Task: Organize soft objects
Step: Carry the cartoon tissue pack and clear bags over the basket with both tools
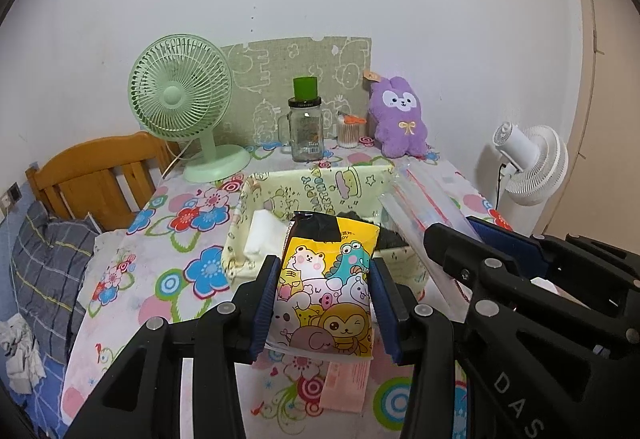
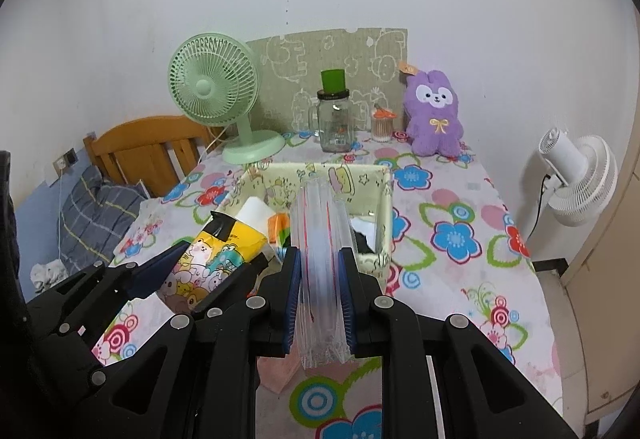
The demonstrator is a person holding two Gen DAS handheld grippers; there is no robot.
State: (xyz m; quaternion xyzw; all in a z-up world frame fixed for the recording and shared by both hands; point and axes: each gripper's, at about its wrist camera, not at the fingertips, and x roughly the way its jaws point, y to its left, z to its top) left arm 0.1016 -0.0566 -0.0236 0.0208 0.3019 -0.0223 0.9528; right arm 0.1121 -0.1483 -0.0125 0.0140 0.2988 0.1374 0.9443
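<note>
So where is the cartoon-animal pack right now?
The cartoon-animal pack is clamped in the left gripper, raised just in front of the yellow fabric bin; beside it, the right gripper holds the clear plastic packet.

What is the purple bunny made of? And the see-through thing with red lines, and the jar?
The purple bunny looks like fuzzy plush fabric: its edges are fluffy and matte. The see-through thing seems to be thin clear plastic, glossy and folded. The jar looks like clear glass, though hard plastic is possible.
</note>
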